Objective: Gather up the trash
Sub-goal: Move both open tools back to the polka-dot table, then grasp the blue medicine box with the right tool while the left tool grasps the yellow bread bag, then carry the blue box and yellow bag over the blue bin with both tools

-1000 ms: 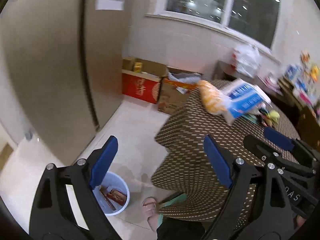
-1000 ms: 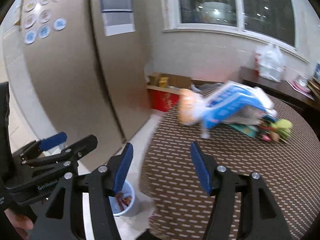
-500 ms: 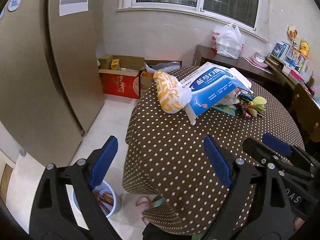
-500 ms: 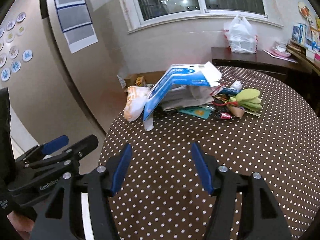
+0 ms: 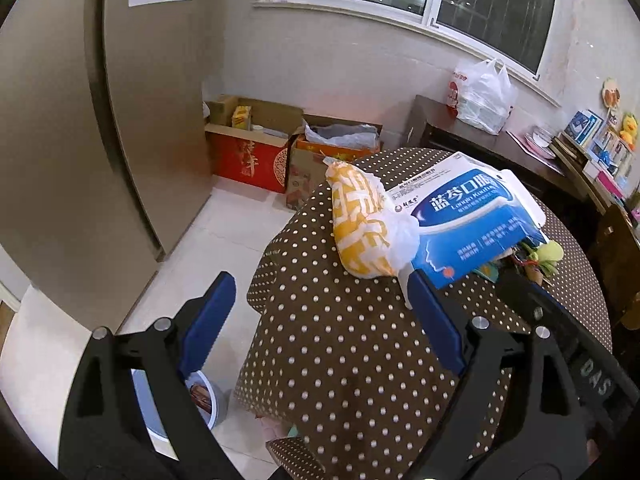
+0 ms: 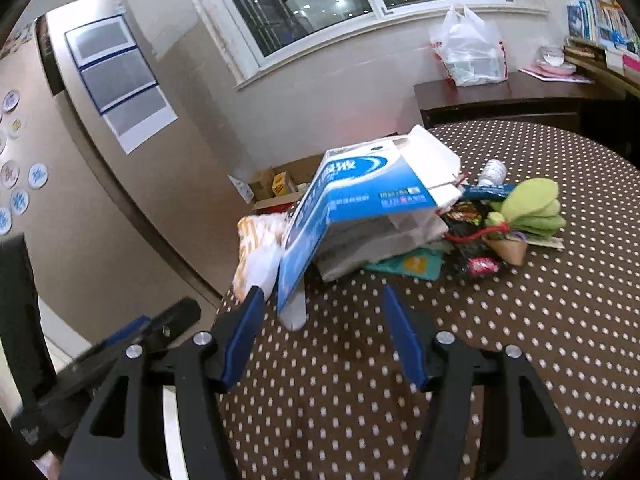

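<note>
Your left gripper [image 5: 320, 320] and right gripper [image 6: 322, 332] hover with fingers spread, empty, just before the blue carton [image 6: 360, 200] on the counter [image 6: 520, 320].

Blue-white carton [image 5: 472, 220] printed "蓝芩口服", right gripper [image 5: 592, 376] body lettered "DAS"

Ahead of the spread jaws: one blue-and-white carton [image 6: 360, 200], one yellow-and-white bag [image 5: 360, 228], one small white bottle [image 6: 493, 171]. Below the left jaws: one bin [image 5: 208, 396]. Far beyond: two open cardboard boxes [image 5: 252, 148], one white plastic bag [image 5: 482, 96].
</note>
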`<act>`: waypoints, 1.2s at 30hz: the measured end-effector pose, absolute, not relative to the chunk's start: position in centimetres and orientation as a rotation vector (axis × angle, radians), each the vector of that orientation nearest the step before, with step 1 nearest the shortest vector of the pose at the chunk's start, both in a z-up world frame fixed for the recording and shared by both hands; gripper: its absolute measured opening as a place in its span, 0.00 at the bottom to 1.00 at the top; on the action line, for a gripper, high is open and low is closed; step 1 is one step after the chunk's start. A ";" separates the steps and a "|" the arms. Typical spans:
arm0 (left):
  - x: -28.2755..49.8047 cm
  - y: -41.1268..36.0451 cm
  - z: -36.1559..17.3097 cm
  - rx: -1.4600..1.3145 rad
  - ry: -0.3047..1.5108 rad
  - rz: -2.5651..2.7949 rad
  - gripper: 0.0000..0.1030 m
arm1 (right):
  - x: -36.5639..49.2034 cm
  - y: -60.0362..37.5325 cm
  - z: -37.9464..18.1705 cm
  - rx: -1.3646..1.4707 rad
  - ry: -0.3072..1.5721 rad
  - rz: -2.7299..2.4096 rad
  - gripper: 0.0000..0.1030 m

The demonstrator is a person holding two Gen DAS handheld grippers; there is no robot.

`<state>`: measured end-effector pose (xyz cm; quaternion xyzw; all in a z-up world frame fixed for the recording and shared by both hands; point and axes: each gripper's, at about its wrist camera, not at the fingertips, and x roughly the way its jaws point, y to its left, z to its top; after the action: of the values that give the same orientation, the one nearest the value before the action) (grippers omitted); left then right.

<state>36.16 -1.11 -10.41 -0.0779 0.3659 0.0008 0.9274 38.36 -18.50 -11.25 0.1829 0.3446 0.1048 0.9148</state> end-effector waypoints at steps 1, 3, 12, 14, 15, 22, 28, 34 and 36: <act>36.5 -1.1 -10.5 -0.153 0.749 0.005 0.84 | 39.0 -18.5 -11.4 0.388 0.708 0.212 0.53; 37.4 -1.0 -10.6 -0.149 0.747 0.011 0.84 | 40.3 -18.6 -11.5 0.410 0.706 0.214 0.51; 41.6 -1.4 -11.7 -0.207 0.781 -0.019 0.84 | 44.4 -18.7 -12.1 0.445 0.700 0.192 0.31; 42.5 -1.6 -12.1 -0.229 0.798 -0.039 0.84 | 44.7 -19.0 -12.3 0.455 0.695 0.208 0.16; 42.9 -1.8 -12.3 -0.239 0.808 -0.046 0.84 | 44.8 -19.1 -12.3 0.454 0.692 0.211 0.16; 44.8 -3.5 -13.3 -0.236 0.850 -0.063 0.83 | 44.2 -18.5 -11.5 0.378 0.665 0.226 0.11; 44.3 -3.5 -13.4 -0.246 0.857 -0.108 0.36 | 43.3 -18.1 -10.8 0.339 0.649 0.240 0.07; 40.9 -2.5 -10.9 -0.257 0.777 -0.125 0.34 | 41.3 -17.8 -8.5 0.303 0.607 0.248 0.04; 39.7 -2.4 -10.1 -0.251 0.758 -0.132 0.34 | 40.5 -17.6 -7.6 0.288 0.589 0.251 0.04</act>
<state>39.69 -2.35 -10.12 -0.1220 0.3688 -0.0642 0.9192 40.55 -17.65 -7.64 0.1409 0.2883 0.1232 0.9391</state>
